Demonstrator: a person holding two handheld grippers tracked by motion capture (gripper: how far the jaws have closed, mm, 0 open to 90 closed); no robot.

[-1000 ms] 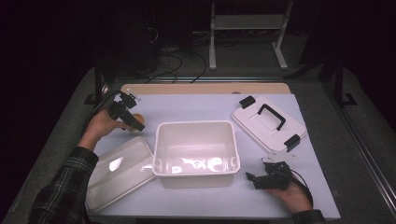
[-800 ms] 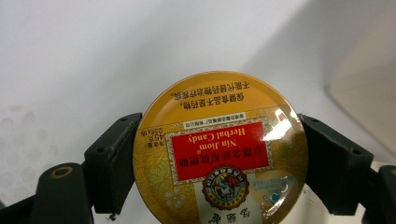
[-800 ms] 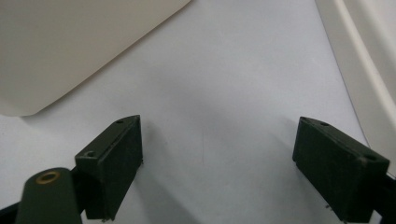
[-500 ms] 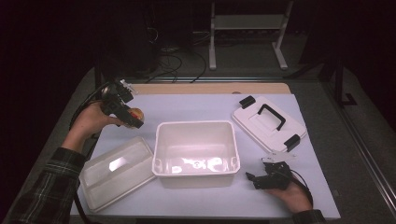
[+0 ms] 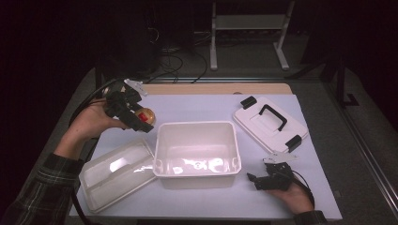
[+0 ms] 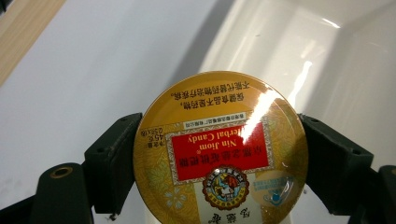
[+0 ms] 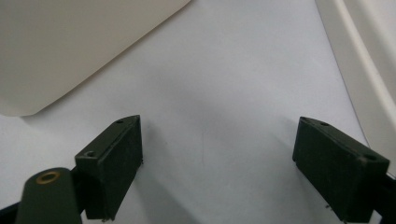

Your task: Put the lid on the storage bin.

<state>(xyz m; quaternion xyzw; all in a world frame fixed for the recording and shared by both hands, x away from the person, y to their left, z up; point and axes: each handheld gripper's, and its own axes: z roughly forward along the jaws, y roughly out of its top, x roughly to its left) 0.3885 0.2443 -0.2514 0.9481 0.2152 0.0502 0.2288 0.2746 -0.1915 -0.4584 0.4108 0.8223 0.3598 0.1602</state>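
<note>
Tin (image 6: 219,149) bottom cut off between left gripper (image 6: 219,163) jaws.

Place: probably a lab, though the surroundings are lying in darkness.
Signs: cables (image 5: 180,51) trailing behind the table (image 5: 197,105); a metal stand (image 5: 247,28) standing beyond.

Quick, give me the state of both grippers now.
Left gripper: shut on the candy tin.
Right gripper: open, holding nothing.
</note>
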